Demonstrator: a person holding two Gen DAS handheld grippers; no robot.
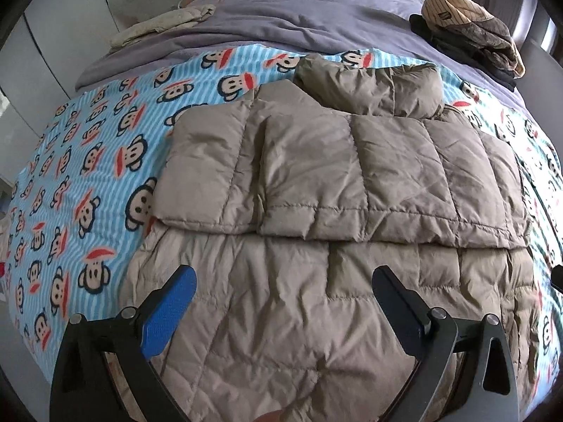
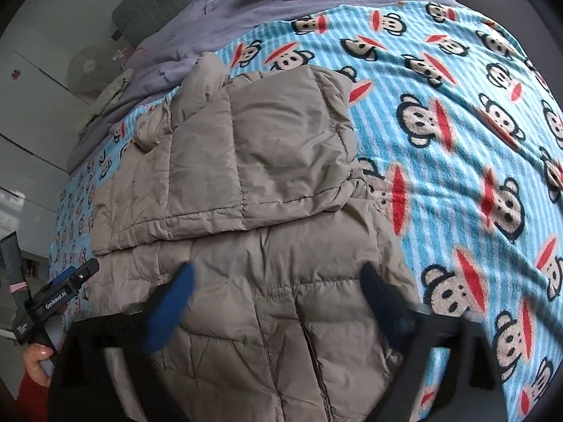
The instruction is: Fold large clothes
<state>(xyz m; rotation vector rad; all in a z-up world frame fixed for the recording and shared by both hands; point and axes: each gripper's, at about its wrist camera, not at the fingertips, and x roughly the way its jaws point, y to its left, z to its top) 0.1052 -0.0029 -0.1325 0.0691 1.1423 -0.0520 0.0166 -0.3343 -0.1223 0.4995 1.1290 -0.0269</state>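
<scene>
Bed (image 1: 105, 161) fills my left wrist view: blue striped monkey-print blanket on top, purple duvet (image 1: 281, 17) behind it, grey quilted headboard and a round pale cushion cut off at the top edge. Tan puffer coat (image 1: 334, 183) lies flat mid-blanket, upper part folded over the lower. Beige bundle far left, pile of dark and striped clothes (image 1: 471, 31) far right. My left gripper (image 1: 283, 290) hangs over the coat, jaws wide, nothing between them. Right wrist view: same coat (image 2: 267, 161) on the blanket, white cabinets left, clothes pile cropped at top. My right gripper (image 2: 278, 288) is motion-blurred, jaws spread wide above the coat, empty. Left tool and hand (image 2: 37, 362) at the left edge, partly cut off.
</scene>
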